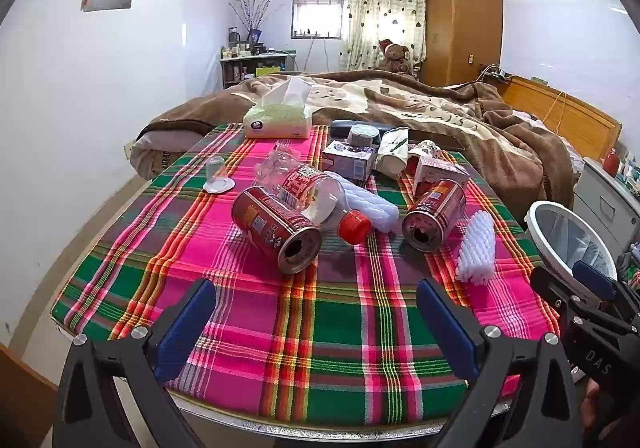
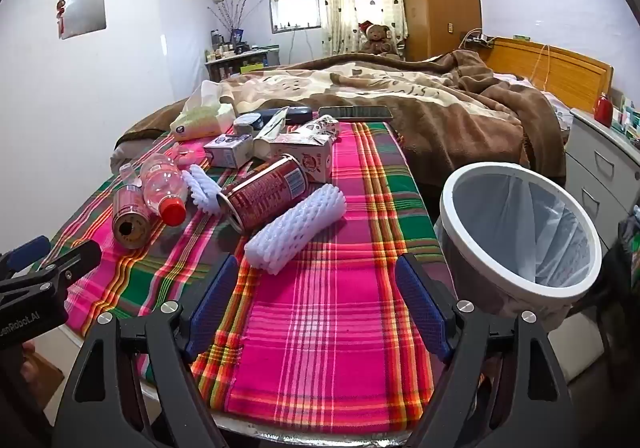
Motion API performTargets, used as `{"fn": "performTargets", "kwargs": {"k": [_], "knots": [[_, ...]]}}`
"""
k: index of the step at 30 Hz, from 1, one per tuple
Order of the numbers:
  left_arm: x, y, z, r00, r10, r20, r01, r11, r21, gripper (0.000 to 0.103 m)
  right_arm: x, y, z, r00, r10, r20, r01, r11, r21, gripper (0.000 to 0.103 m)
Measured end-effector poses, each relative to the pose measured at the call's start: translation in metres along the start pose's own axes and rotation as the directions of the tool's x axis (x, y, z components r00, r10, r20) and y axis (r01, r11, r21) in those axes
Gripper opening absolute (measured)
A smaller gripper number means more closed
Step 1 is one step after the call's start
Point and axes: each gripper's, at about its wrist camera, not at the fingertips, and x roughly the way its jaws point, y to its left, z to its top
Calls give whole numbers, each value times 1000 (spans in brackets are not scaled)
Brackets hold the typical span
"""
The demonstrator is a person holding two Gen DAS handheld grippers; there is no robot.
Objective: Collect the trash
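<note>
Trash strewn over plaid table (image 1: 320,328), both grippers empty.
Left gripper (image 1: 316,312) angled down at 6 o'clock, jaws spread wide, touching nothing; left can (image 1: 276,232), bottle (image 1: 316,204), right can (image 1: 434,216), foam sleeve (image 1: 476,248) ahead around 12; right gripper (image 2: 316,296) likewise spread, empty; bin (image 2: 520,232) at 3, base hidden.

2 cans (image 1: 280,234) (image 1: 434,214), 1 bottle (image 1: 308,194), 2 foam nets (image 1: 476,246) (image 1: 368,200), 2 cartons (image 1: 350,162) (image 1: 438,172), 1 tissue pack (image 1: 278,120), 1 bin (image 2: 520,232).
</note>
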Motion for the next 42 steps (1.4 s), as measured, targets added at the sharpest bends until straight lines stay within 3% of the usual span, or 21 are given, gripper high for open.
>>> {"fn": "performTargets", "kwargs": {"k": [42], "knots": [[-4, 5, -2, 1000, 19, 0, -19, 1000, -13, 102, -3, -3, 0, 1000, -13, 9, 13, 1000, 25, 82]]}}
